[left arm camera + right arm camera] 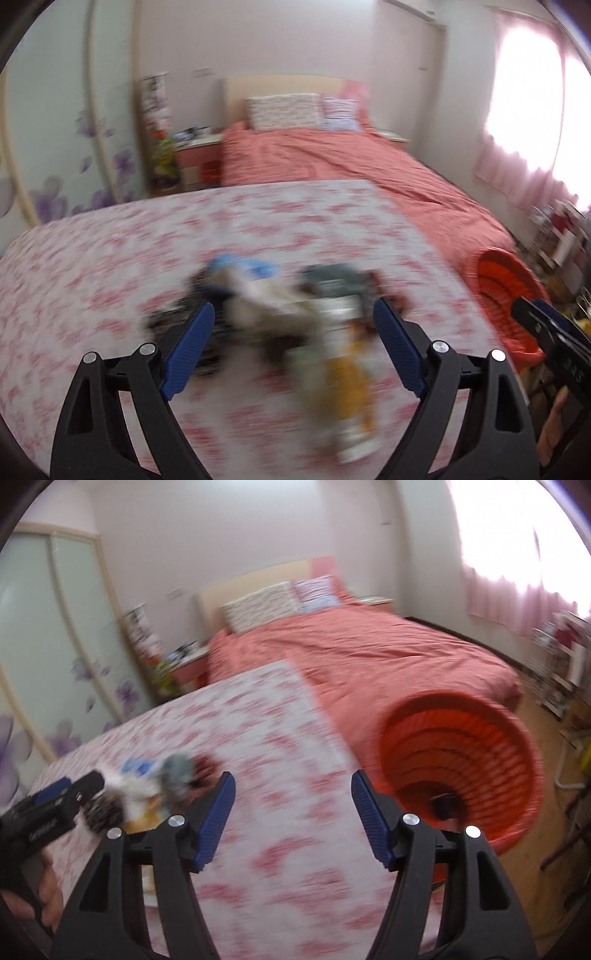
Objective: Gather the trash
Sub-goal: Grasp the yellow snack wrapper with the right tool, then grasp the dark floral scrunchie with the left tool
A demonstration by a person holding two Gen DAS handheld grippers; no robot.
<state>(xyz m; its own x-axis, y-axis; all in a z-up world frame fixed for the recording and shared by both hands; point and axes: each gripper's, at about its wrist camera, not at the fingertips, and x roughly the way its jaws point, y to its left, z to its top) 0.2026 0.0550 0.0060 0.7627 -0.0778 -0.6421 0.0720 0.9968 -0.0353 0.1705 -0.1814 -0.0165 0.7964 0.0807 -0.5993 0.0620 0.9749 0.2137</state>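
Both tools gape empty — left tool (293, 325), right tool (293, 794) — with one dark scrap in the orange ribbed plastic basket (517, 738), the blurred wrapper heap (280, 306) waiting left on the floral-clothed bench (110, 277).

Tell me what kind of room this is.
A bedroom, most likely: a bed with a coral cover and pillows against a headboard, a bedside table next to it, and a sliding wardrobe with purple flower decals along the wall.
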